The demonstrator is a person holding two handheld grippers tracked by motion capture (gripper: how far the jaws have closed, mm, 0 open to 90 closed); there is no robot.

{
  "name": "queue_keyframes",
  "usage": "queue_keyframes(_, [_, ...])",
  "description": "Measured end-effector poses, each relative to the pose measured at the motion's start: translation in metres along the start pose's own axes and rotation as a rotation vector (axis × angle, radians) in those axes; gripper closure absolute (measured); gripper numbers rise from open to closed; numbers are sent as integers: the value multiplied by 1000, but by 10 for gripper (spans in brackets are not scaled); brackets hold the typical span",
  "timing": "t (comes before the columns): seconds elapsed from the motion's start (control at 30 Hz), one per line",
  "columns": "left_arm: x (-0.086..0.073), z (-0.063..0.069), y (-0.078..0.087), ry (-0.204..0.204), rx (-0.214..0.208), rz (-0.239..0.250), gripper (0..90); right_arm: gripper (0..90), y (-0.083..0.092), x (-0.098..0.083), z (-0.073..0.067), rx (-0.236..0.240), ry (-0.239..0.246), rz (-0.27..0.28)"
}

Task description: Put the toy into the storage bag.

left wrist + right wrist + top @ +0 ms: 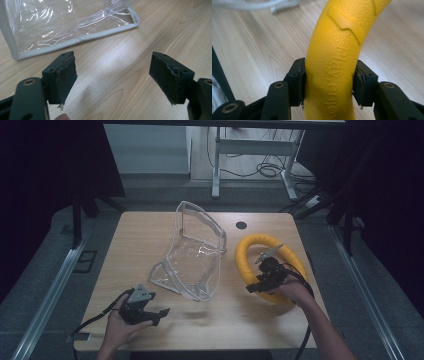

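**Yellow ring clamped near the table's right edge**

Raised lettering runs along the yellow ring (332,62) in the right gripper view; it seems to read "Play color", though the last letters run out of the picture. Above the words sits an embossed, ribbon-like shape. The ring's surface is pebbled, like orange peel, a thick matte yellow tube bent into a hoop.

The right gripper (329,83) has its two black jaws pressed against either side of the tube, clamped on it. In the high view the ring (248,251) lies by the right edge of the wooden table (145,227), its near part under the right gripper (266,276).

The left gripper (112,75) has its jaws wide apart with bare wood between them; it rests in the hand near the table's front left corner (142,306). A clear plastic bag (197,255) with pale trim sits at the table's middle, just beyond the left gripper.
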State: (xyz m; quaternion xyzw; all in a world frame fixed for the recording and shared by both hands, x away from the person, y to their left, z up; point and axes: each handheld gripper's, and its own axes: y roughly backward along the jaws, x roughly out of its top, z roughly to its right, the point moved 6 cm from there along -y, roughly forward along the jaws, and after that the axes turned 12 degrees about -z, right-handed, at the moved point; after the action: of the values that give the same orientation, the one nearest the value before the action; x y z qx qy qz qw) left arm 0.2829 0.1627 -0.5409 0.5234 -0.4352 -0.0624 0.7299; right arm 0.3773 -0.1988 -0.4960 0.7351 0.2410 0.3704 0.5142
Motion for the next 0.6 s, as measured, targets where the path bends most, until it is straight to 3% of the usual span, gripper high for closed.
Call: queue_keyframes(0.6, [0,0,0,1,3,1,216,508,45,1,11,-1,-33,189])
